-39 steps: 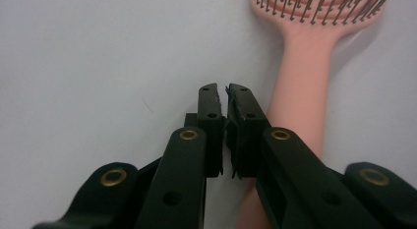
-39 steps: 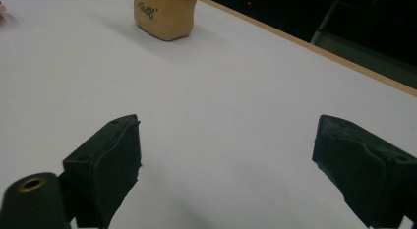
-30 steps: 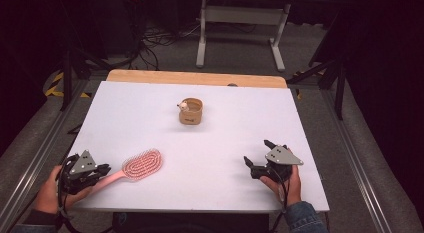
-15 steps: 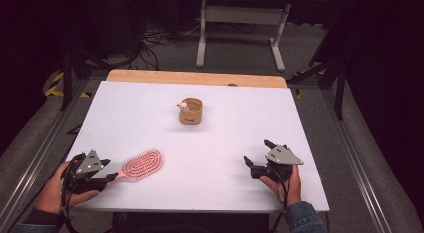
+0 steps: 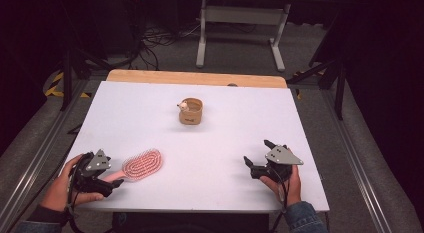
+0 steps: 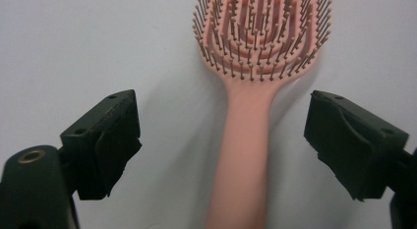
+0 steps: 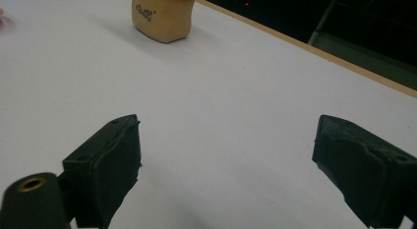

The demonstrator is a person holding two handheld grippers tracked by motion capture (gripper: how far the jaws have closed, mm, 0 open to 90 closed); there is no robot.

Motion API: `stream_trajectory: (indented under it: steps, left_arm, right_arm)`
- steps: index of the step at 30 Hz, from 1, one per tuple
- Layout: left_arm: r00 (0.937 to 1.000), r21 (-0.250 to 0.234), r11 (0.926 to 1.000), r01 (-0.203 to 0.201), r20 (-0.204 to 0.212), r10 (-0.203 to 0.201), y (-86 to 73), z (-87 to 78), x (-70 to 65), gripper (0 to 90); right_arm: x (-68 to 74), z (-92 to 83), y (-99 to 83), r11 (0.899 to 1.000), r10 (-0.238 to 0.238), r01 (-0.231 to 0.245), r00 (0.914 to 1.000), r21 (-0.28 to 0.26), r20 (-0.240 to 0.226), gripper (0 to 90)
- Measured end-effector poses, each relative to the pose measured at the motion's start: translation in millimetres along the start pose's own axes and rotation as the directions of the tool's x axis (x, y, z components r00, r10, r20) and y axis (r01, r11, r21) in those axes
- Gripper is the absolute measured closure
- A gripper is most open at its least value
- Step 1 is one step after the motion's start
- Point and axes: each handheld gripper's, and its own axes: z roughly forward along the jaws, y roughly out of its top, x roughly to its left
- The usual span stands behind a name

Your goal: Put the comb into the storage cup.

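A pink hairbrush (image 5: pixel 143 164) lies bristles up on the white table (image 5: pixel 220 143) at the near left. Its handle (image 6: pixel 248 155) runs back between the jaws of my left gripper (image 5: pixel 116 184), which have just been opening. In the left gripper view the left gripper (image 6: pixel 219 140) stands wide, with bare table between each pad and the handle. My right gripper (image 5: pixel 256 155) rests open at the near right with nothing between its jaws, as the right gripper view confirms (image 7: pixel 223 160). A small tan pouch (image 5: pixel 190 111) stands upright mid-table, well beyond both grippers.
The tan pouch (image 7: pixel 163 15) carries a small dark logo, and a small pale object sits at its rim. A wooden strip (image 5: pixel 197 78) borders the table's far edge. Beyond it stand a metal frame (image 5: pixel 240 28) and cables on the floor.
The left gripper's jaws have opened off the brush handle, which now lies loose between them. The brush head has barely shifted. The right gripper has stayed put.
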Motion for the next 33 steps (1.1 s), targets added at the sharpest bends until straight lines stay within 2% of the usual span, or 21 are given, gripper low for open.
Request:
stream_trajectory:
  steps: [1, 5, 6, 9, 15, 17, 20, 21, 25, 29, 33]
  left_arm:
    - [1.0000, 0.000, 1.0000, 0.000, 0.000, 0.000, 0.0, 0.0, 0.0, 14.3]
    - [0.9995, 0.051, 0.9982, -0.032, 0.010, 0.031, 5.6, 8.3, -0.8, 15.1]
    - [0.9995, 0.051, 0.9982, -0.032, 0.010, 0.031, 5.6, 8.3, -0.8, 15.1]
    - [0.9990, 0.093, 0.9949, -0.040, 0.023, 0.038, 9.2, 15.1, -1.5, 15.1]
    - [0.9980, 0.109, 0.9928, -0.051, 0.044, 0.046, 15.8, 19.7, 0.1, 15.6]
    - [0.9974, 0.116, 0.9925, -0.039, 0.065, 0.032, 17.8, 20.9, 2.0, 16.5]
    - [0.9936, 0.133, 0.9905, -0.034, 0.111, 0.019, 20.2, 21.1, 5.9, 24.7]
    - [0.9897, 0.130, 0.9907, -0.040, 0.142, 0.022, 20.6, 21.3, 7.0, 28.2]
    - [0.9825, 0.136, 0.9896, -0.045, 0.185, 0.019, 21.0, 20.6, 8.6, 41.8]
    - [0.9814, 0.127, 0.9909, -0.043, 0.191, 0.018, 20.2, 19.7, 9.0, 49.0]
    - [0.9831, 0.129, 0.9911, -0.031, 0.183, 0.007, 19.6, 18.2, 8.9, 61.5]
  right_arm:
    - [0.0, 0.0, 0.0, 1.000, 0.000, 0.000, 1.0000, 0.000, 0.000, 11.6]
    - [0.0, 0.2, -0.4, 1.000, 0.005, -0.005, 1.0000, 0.003, 0.002, 11.4]
    - [0.0, 0.2, -0.4, 1.000, 0.005, -0.005, 1.0000, 0.003, 0.002, 11.4]
    - [0.0, 0.5, -0.8, 1.000, 0.003, -0.003, 1.0000, 0.008, 0.000, 11.4]
    - [-0.4, 0.6, -1.0, 1.000, 0.011, -0.011, 0.9999, 0.003, -0.003, 12.0]
    - [-1.0, 1.1, -1.4, 1.000, 0.011, -0.011, 0.9999, 0.003, -0.006, 12.0]
    - [-0.5, 1.2, -1.4, 1.000, 0.011, -0.011, 0.9999, 0.007, -0.009, 11.9]
    - [-0.4, 1.2, -1.4, 1.000, 0.010, -0.010, 0.9999, 0.007, -0.010, 11.9]
    - [-0.6, 1.4, -1.9, 1.000, 0.013, -0.013, 0.9998, 0.011, -0.012, 11.9]
    - [-0.6, 1.7, -2.0, 1.000, 0.013, -0.013, 0.9998, 0.014, -0.016, 11.9]
    - [-0.4, 2.2, -2.1, 1.000, 0.012, -0.011, 0.9997, 0.016, -0.020, 12.0]
